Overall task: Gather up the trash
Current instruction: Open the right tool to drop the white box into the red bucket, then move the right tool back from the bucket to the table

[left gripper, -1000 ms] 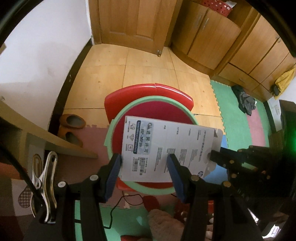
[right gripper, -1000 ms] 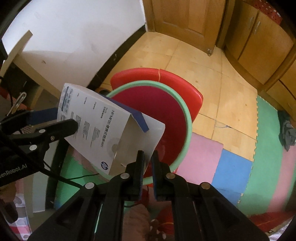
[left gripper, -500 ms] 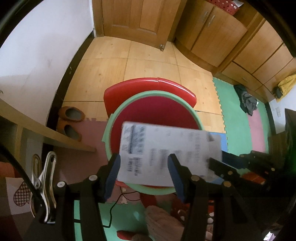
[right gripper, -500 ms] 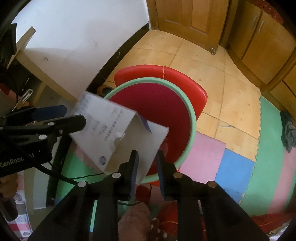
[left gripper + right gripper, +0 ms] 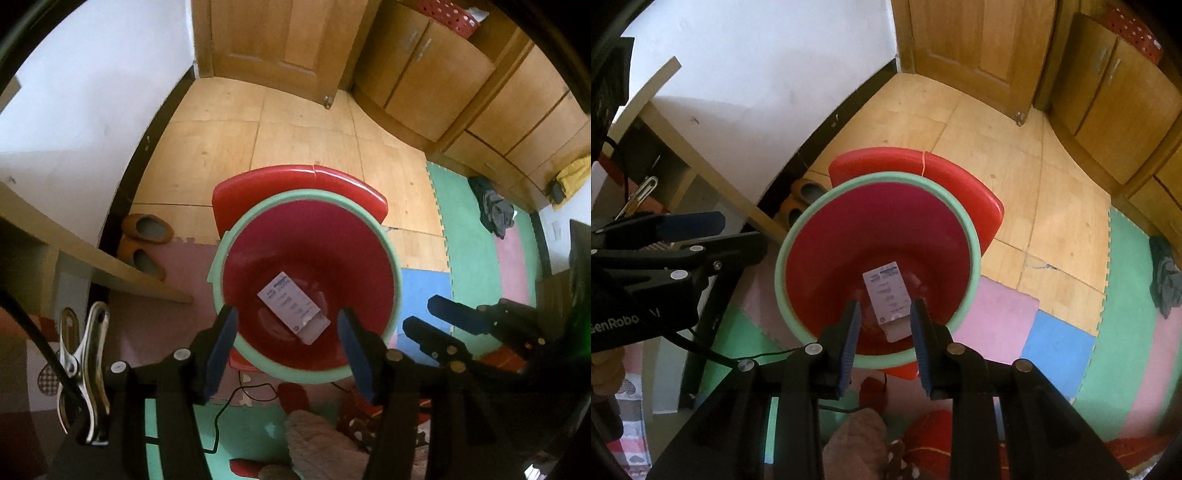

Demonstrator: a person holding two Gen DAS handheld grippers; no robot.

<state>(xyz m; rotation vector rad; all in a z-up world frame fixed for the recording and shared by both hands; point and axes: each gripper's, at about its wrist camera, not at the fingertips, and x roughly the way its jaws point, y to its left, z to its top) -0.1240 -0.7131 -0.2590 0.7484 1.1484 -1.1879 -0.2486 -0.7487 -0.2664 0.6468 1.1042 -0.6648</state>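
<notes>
Box lies in bucket; both tongs released, right just opening; bucket on chair may tip if knocked.

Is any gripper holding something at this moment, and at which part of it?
Nothing is held. The left gripper and right gripper are both open and empty; the right jaws have just been opening. The white box lies inside the red bucket.

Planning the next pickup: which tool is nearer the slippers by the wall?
Left. The left tool hangs over the bucket, slippers just to its left; the right tool, jaws empty and just opened further, sits further right, away from them.
</notes>
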